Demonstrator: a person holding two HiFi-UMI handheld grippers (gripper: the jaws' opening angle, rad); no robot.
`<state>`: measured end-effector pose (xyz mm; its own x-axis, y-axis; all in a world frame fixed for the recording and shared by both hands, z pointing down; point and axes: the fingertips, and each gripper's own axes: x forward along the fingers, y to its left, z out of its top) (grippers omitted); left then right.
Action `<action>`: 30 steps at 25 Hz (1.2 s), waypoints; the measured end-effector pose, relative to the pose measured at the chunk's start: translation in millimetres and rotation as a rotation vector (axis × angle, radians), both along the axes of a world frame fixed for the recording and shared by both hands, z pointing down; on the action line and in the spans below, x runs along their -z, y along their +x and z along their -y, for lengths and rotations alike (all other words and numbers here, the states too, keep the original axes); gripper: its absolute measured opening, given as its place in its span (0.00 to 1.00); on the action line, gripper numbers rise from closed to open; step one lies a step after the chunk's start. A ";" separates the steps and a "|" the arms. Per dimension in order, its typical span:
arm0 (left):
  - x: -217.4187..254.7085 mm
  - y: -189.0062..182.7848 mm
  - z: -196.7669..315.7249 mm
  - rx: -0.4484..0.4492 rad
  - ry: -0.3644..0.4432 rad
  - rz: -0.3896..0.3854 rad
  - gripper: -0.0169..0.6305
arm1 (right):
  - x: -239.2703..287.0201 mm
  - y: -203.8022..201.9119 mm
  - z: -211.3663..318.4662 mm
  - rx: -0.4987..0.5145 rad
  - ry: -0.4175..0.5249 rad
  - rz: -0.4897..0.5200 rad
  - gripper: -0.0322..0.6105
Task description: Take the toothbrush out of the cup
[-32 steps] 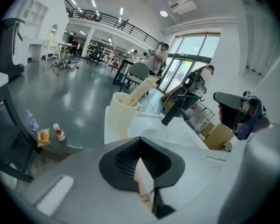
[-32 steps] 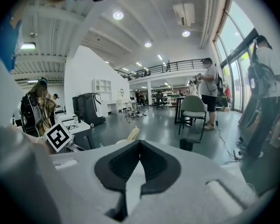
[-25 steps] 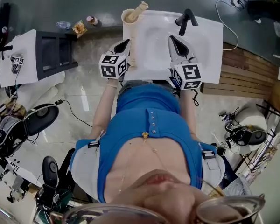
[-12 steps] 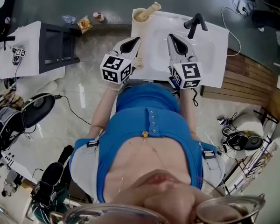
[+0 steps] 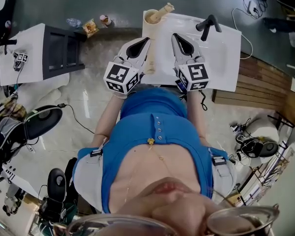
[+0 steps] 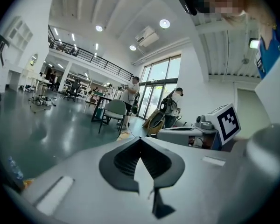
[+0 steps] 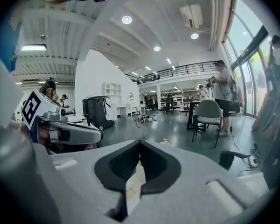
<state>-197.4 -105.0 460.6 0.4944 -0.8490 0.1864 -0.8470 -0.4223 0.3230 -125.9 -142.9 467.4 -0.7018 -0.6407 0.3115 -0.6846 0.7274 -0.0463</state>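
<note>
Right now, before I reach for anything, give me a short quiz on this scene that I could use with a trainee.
1. True or false: the toothbrush is already out of the cup.
2. Multiple choice: where on the white sink does the cup stand? A, the near right corner; B, the far left corner; C, the middle of the basin.
3. Fill in: the left gripper and the right gripper both hold nothing, and their jaws are ____.

Key: 1 false, it stands in the cup; 2 B; 3 shut.
</note>
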 end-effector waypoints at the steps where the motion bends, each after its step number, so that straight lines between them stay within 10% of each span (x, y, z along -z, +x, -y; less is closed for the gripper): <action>1: 1.2 -1.7 -1.0 -0.001 0.012 0.004 0.03 | -0.2 -2.8 0.0 -0.002 0.001 0.005 0.05; 30: -15.4 -64.4 -48.5 0.083 -0.030 -0.003 0.03 | -51.1 -40.9 47.5 -0.025 -0.051 -0.063 0.05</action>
<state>-261.8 -56.5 476.1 0.4233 -0.8810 0.2111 -0.8777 -0.3411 0.3367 -166.8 -190.3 518.5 -0.6638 -0.6401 0.3869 -0.7054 0.7077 -0.0394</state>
